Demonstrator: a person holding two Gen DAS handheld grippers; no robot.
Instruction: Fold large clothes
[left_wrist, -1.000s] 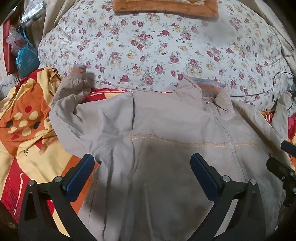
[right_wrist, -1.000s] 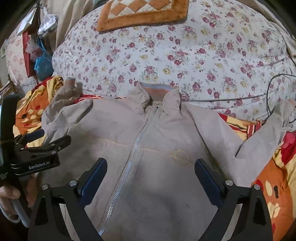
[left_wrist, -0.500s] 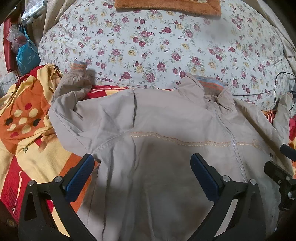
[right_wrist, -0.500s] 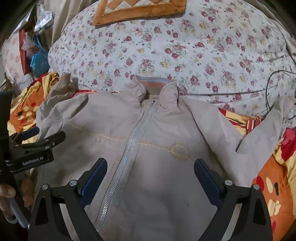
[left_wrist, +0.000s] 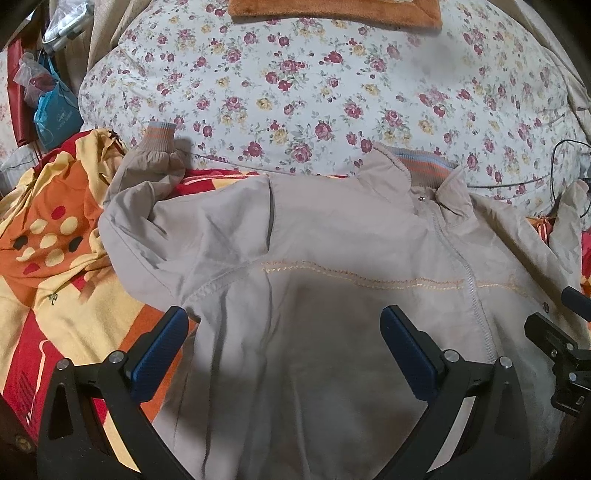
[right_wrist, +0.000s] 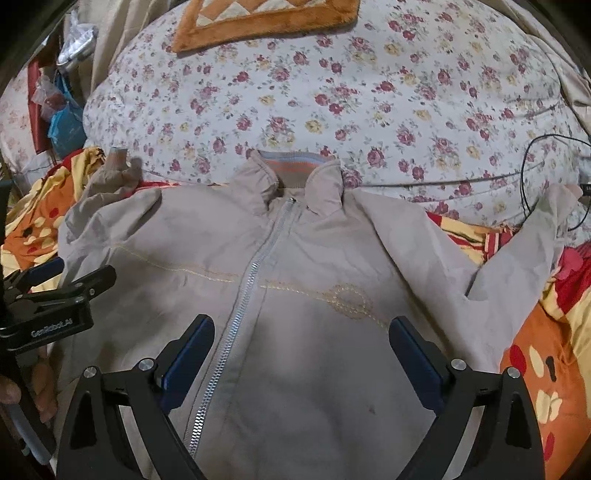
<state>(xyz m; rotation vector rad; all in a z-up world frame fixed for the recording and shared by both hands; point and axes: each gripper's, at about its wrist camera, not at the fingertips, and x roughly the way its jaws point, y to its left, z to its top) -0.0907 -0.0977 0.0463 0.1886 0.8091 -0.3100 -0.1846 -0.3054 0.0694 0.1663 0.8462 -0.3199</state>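
Both my left gripper (left_wrist: 282, 328) and right gripper (right_wrist: 301, 338) hang spread wide, holding nothing. Beige jacket (right_wrist: 295, 258) lies flat on the bed (right_wrist: 332, 92), collar (right_wrist: 295, 170) at 12 o'clock.

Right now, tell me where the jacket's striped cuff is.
In the left wrist view the striped cuff lies far left, at the end of the bent sleeve, against the flowered quilt, beside the orange blanket.

beige jacket (right_wrist: 303, 258), rose-print white quilt (right_wrist: 332, 92), red-orange-yellow sheet (left_wrist: 55, 258).
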